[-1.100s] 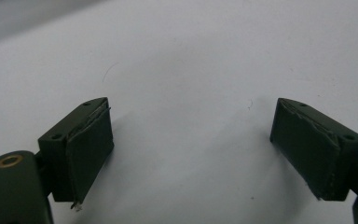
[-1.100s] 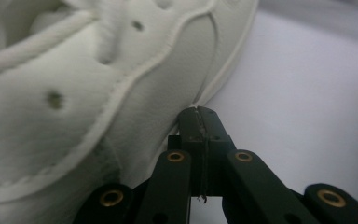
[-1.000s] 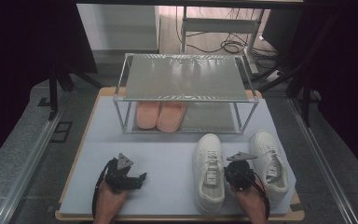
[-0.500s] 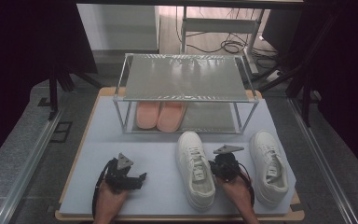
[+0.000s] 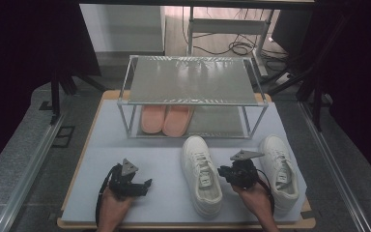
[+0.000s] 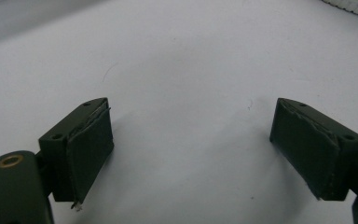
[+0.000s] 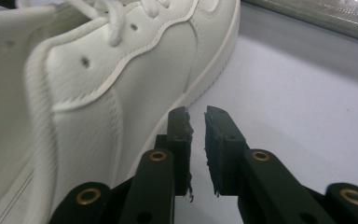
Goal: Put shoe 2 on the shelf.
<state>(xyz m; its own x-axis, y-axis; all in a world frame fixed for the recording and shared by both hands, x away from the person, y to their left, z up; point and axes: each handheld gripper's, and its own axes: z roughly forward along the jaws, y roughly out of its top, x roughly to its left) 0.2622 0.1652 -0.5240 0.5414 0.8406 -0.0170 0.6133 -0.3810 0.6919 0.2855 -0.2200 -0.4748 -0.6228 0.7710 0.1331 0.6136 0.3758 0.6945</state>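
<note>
The right hand-held gripper [image 5: 225,172] stands between the two white sneakers on the pale mat [image 5: 164,159] of the desk. Its jaws are almost closed, with only a thin gap, and they hold nothing. In the right gripper view this hand-held gripper [image 7: 196,122] is just beside the side wall of the left sneaker [image 7: 88,93], close to its sole edge. This sneaker [image 5: 201,173] lies with its toe toward the shoe rack [image 5: 191,79]. The right sneaker [image 5: 280,169] lies at the other side of the hand. The left hand-held gripper [image 5: 145,184] rests on the mat, well apart from the shoes; its jaws are wide and empty. A pair of pink slippers [image 5: 166,119] sits on the lower shelf of the rack.
</note>
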